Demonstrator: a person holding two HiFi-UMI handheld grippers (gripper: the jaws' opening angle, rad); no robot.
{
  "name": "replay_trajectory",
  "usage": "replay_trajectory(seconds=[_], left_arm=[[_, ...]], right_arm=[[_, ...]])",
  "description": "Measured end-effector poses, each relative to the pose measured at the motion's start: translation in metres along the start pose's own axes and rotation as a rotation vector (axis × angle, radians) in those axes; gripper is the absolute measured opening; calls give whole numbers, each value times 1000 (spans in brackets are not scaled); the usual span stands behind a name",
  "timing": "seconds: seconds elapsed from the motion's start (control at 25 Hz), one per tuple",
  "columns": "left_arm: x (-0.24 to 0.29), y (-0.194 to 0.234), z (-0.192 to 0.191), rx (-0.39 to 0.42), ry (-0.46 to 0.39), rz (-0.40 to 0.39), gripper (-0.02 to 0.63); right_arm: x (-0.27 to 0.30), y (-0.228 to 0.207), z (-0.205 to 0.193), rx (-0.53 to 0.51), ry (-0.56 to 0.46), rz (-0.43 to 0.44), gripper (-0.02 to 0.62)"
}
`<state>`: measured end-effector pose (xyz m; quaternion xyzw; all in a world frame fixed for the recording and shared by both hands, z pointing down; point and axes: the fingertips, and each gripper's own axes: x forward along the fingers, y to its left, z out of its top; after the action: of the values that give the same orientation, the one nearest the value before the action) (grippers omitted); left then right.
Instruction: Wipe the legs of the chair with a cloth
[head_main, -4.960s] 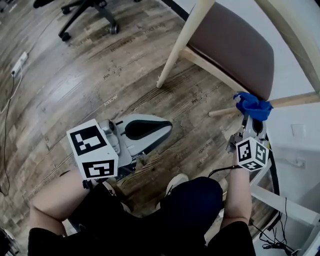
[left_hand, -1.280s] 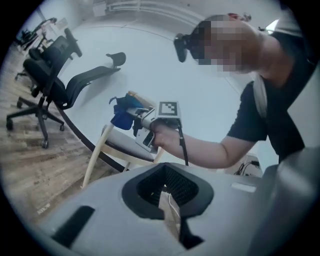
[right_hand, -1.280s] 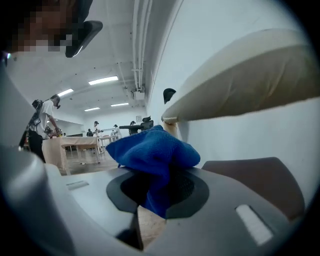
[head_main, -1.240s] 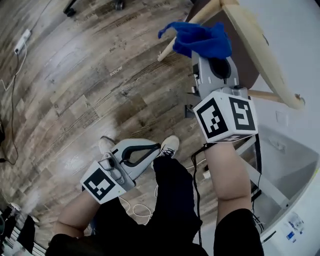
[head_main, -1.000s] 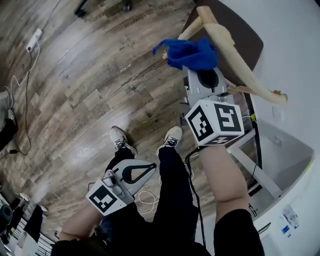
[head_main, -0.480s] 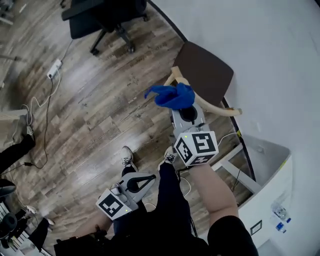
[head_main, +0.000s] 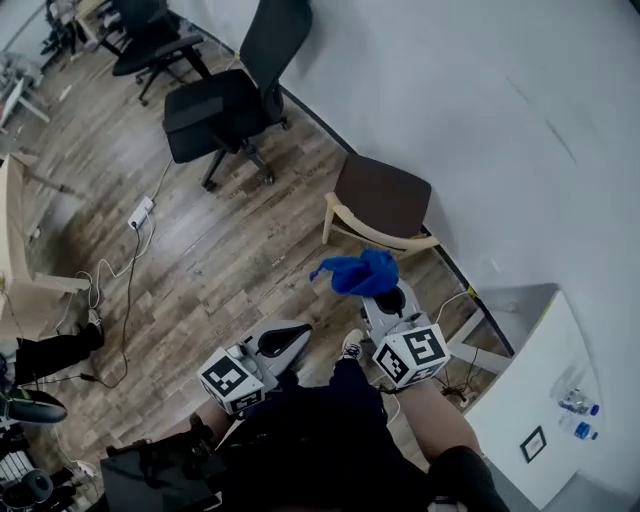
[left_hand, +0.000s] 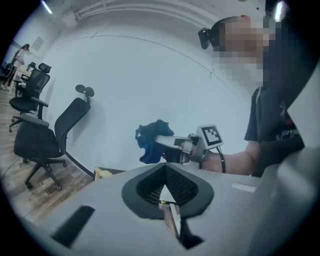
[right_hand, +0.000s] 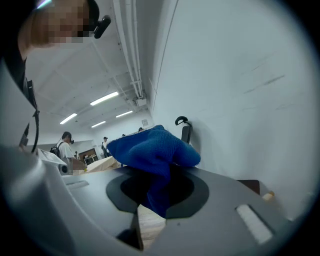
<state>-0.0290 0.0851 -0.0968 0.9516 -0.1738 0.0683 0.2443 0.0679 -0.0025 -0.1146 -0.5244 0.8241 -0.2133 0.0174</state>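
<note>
Cloth (head_main: 355, 273) hung clear of the chair (head_main: 385, 195), wiping probably done
Right gripper (head_main: 385, 297) clamped it, chair at 12 o'clock; left gripper (head_main: 297, 332) pinched shut, empty.

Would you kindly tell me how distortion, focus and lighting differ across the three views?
Head view: sharp and evenly lit, but the wide lens bows the foot of the wall behind the chair. Left gripper view: fisheye with dark corners; the cloth looks dim against the pale wall. Right gripper view: cloth crisp up close, ceiling lights blown out.
</note>
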Motion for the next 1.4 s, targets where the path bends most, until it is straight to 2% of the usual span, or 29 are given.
replay_trajectory(seconds=[0.24, 0.48, 0.68, 0.96, 1.2, 1.4], left_arm=[[-5, -17, 34, 2, -31, -20, 5], [-16, -32, 43, -36, -28, -39, 5], [-20, -42, 49, -23, -25, -60, 5], [-37, -47, 50, 20, -7, -95, 5], [-56, -37, 52, -42, -22, -101, 5], [-64, -41, 50, -22, -22, -111, 5]], right_arm=[[-73, 30, 33, 40, -109, -37, 83], [-123, 59, 26, 57, -128, -49, 83], [-147, 71, 14, 89, -122, -74, 83], [-152, 80, 9, 105, -108, -75, 83], [-140, 111, 6, 29, -69, -23, 83], [-137, 129, 2, 9, -52, -7, 83]])
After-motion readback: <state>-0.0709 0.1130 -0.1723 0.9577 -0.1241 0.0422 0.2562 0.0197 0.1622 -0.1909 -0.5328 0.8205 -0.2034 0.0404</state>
